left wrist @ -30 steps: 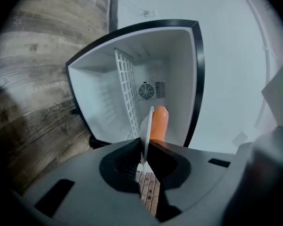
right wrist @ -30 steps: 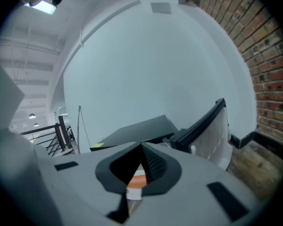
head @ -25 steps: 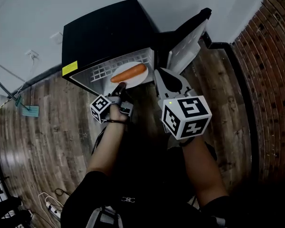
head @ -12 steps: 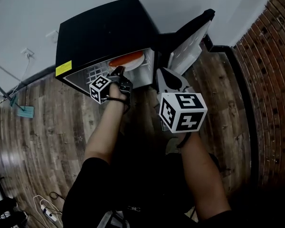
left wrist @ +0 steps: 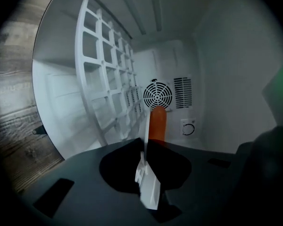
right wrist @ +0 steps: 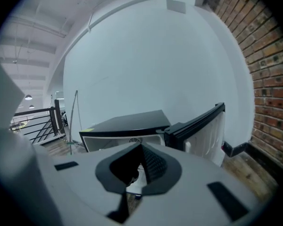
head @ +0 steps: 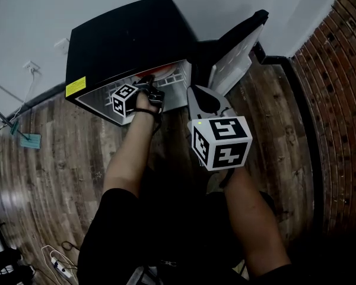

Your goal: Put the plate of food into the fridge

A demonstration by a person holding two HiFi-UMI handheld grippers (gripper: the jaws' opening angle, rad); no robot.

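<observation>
A black mini fridge (head: 124, 34) stands on the floor with its door (head: 237, 52) swung open to the right. My left gripper (head: 147, 82) reaches into the white interior, shut on the rim of a white plate (left wrist: 148, 182) seen edge-on. An orange carrot (left wrist: 157, 124) lies on the plate, in front of the round fan grille (left wrist: 156, 94). From the head view only a sliver of the plate (head: 168, 71) shows under the fridge's top. My right gripper (head: 203, 95) hovers in front of the opening, shut and holding nothing, near the door's inner side (right wrist: 212, 131).
A white wire shelf (left wrist: 101, 79) runs along the left of the fridge interior. A brick wall (head: 344, 70) rises at the right, a white wall behind the fridge. On the wooden floor (head: 47, 159) lie a power strip with cables (head: 56, 260) and a turquoise item (head: 21, 140).
My left gripper has pushed the plate with the carrot deeper into the fridge, so most of it is now hidden under the top. The right gripper has sunk a little.
</observation>
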